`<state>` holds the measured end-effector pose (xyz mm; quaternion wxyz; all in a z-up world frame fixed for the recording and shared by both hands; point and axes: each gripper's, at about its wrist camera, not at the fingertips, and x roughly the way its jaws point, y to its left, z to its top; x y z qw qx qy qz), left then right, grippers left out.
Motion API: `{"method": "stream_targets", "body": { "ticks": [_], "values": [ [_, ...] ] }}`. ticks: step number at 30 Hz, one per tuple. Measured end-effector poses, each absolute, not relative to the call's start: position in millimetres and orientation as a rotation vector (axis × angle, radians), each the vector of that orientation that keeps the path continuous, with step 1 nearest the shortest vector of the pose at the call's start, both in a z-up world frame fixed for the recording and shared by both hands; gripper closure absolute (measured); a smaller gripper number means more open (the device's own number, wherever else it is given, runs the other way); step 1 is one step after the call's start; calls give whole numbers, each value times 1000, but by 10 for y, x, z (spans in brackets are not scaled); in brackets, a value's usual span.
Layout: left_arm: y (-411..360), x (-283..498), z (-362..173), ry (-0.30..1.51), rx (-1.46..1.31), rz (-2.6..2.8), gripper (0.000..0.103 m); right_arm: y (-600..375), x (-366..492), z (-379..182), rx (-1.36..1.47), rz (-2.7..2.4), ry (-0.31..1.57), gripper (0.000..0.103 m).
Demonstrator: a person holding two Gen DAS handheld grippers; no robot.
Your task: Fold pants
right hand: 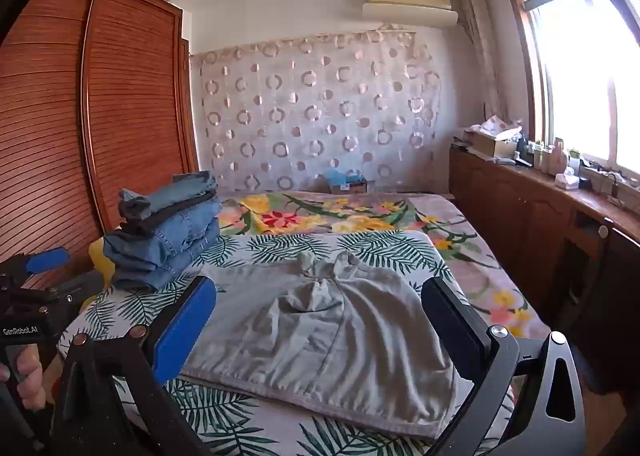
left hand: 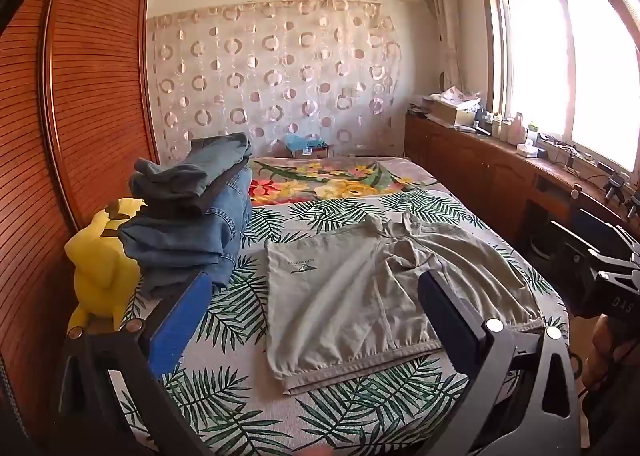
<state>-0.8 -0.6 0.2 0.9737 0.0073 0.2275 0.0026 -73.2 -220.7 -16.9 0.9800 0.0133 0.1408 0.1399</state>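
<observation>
Pale khaki pants [left hand: 360, 288] lie on the bed with the leaf-print cover [left hand: 240, 312], folded over, hems toward me and the bunched waist at the far end. They also show in the right wrist view [right hand: 320, 324]. My left gripper [left hand: 316, 292] is open and empty, held above the near edge of the pants. My right gripper [right hand: 320, 304] is open and empty, also above the near hem. The right gripper's body shows at the right edge of the left wrist view [left hand: 612, 276]. The left gripper's body shows at the left edge of the right wrist view [right hand: 36, 280].
A stack of folded jeans [left hand: 192, 211] sits on the bed's left side, beside a yellow plush toy [left hand: 100, 268]. A floral blanket [left hand: 328, 179] covers the far end. A wooden wardrobe [left hand: 80, 95] stands left; a cluttered wooden cabinet [left hand: 500, 159] runs under the window on the right.
</observation>
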Motion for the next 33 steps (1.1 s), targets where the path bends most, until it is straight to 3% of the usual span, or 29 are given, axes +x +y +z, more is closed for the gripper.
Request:
{"method": "stream_targets", "body": {
  "ticks": [33],
  "values": [
    [-9,-38,-24,466,3,3,0,-2187,-763,-176,16,294,290,0]
  ]
}}
